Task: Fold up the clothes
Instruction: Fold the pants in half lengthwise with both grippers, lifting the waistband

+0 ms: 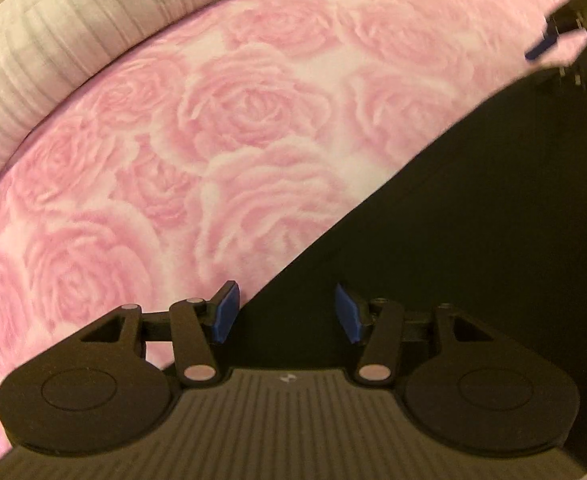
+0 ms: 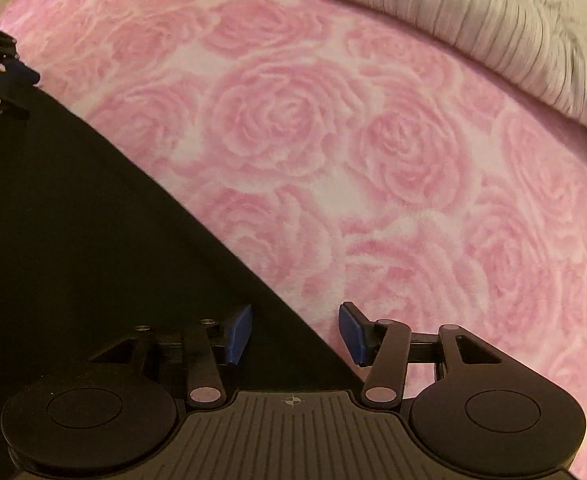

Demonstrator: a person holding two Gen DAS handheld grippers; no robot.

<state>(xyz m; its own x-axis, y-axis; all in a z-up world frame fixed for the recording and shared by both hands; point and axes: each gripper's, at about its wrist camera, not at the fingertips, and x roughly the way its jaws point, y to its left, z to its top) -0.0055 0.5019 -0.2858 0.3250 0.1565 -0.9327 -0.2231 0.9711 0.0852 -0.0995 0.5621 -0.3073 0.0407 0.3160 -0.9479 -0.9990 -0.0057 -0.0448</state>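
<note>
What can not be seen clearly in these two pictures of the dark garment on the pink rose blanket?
- Left wrist view: the dark plain garment runs under the left tool and past the right edge; its type is unclear.
- Left wrist view: the right tool is blurred and cut off.
- Right wrist view: the garment's folds are lost in darkness; the left tool is cropped at the left edge.

Pink rose-patterned bedspread (image 1: pixel 221 128), perhaps a striped pillow (image 1: pixel 53 40).

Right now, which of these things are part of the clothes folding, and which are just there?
Part of the job:
- black garment, lying flat
- left gripper, open over its edge
- right gripper, open over its edge

Just there:
- pink rose-patterned blanket underneath
- white ribbed bedding along the far side
</note>
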